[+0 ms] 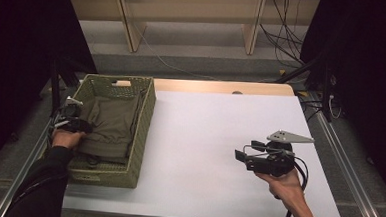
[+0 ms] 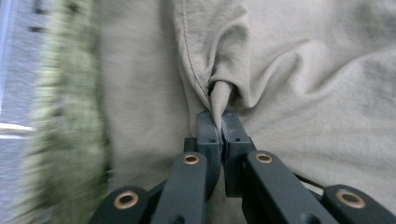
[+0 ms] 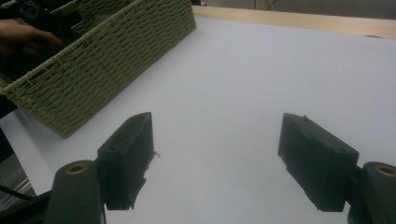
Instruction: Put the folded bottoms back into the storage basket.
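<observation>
1. Fingers of the left gripper clenched on a pinched fold of the olive garment, likely to lift it out.
2. Garment lying crumpled inside the woven green basket at the left edge of the white bench.
3. Right gripper released, fingers spread wide over bare bench, probably waiting to catch the cloth.
</observation>
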A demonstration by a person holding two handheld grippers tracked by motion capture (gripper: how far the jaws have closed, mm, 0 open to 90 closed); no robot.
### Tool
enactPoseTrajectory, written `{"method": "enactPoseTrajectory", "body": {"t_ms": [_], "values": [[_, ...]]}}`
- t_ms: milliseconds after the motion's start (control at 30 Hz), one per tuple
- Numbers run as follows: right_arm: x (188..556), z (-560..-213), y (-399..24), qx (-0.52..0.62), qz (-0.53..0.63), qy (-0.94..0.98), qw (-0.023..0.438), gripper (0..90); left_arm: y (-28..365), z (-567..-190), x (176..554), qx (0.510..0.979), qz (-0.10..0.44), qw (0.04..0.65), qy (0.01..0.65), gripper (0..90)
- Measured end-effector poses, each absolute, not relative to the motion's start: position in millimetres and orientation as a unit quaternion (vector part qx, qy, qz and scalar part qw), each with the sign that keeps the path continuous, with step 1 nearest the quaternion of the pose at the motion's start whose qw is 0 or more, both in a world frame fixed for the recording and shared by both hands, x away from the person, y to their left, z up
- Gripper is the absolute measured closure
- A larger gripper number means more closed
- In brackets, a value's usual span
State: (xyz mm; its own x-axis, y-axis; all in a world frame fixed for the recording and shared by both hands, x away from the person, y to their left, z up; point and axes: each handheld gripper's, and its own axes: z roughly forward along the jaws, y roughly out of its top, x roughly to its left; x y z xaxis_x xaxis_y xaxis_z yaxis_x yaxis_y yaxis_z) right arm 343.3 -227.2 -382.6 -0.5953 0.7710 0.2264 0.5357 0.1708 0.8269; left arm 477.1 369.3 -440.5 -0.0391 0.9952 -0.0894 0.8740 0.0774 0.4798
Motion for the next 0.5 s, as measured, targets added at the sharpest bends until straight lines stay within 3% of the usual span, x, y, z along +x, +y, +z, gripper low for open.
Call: {"method": "enactPoseTrajectory", "body": {"t_ms": [200, 367, 500], "values": [[344, -384, -228, 0.437, 0.474, 0.755, 0.122, 27.6, 366, -440, 475, 0.656, 0.154, 0.190, 0.714, 85.5], [344, -384, -228, 0.437, 0.474, 0.754, 0.123, 27.6, 350, -421, 473, 0.653, 0.196, 0.215, 0.700, 50.0], [344, -385, -228, 0.439, 0.472, 0.755, 0.122, 27.6, 330, -396, 474, 0.657, 0.186, 0.279, 0.675, 43.9]]}}
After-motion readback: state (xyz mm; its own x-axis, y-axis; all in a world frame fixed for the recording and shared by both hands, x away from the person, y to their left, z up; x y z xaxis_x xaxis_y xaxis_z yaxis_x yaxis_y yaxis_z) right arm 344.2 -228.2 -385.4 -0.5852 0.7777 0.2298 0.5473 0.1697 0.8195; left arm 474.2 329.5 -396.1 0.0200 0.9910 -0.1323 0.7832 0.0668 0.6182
